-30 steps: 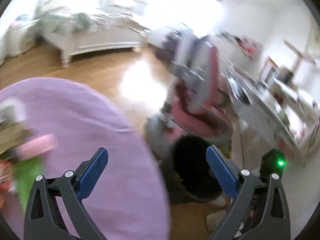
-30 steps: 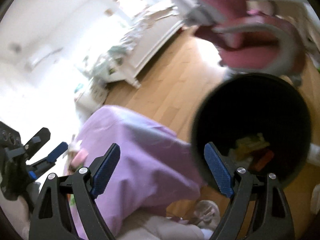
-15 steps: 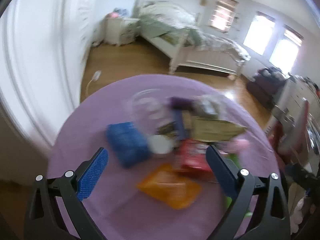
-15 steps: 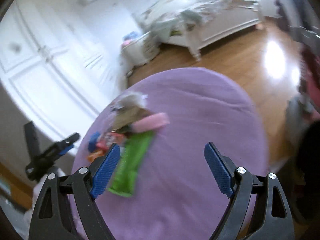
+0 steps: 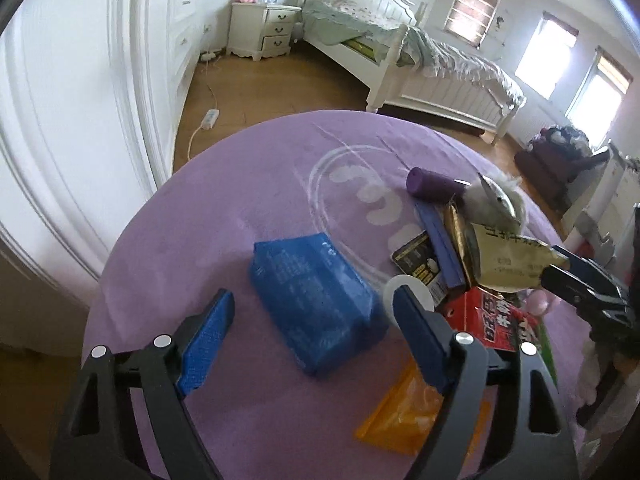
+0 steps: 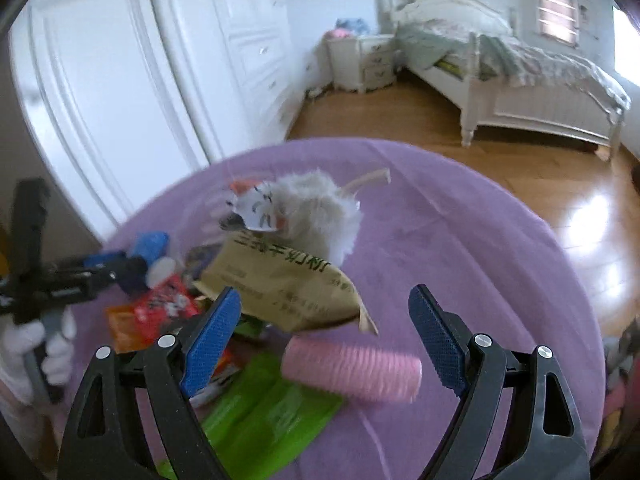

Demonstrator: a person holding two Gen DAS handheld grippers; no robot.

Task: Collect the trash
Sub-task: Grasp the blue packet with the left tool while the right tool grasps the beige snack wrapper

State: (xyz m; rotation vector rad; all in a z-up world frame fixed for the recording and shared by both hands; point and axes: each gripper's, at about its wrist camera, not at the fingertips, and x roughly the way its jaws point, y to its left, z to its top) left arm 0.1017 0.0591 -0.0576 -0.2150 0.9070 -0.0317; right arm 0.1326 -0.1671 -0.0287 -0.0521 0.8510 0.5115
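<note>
The floor (image 5: 256, 76) is brown wood and shines where the light falls on it. A white bed (image 5: 420, 64) with a rumpled green and grey blanket stands by the far wall. Next to it is a small white nightstand (image 5: 266, 32) with drawers. Tall white closet doors (image 6: 120, 72) fill one side. Bright windows (image 5: 546, 54) let in daylight. A white power strip (image 5: 211, 114) lies on the floor.

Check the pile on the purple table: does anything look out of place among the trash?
Yes. A white fluffy toy with a printed paper face lies at the far edge of the wrapper pile on the purple table, partly under the tan paper pouch. A pink ribbed roller lies there too. Neither looks like packaging, unlike the blue pack.
</note>
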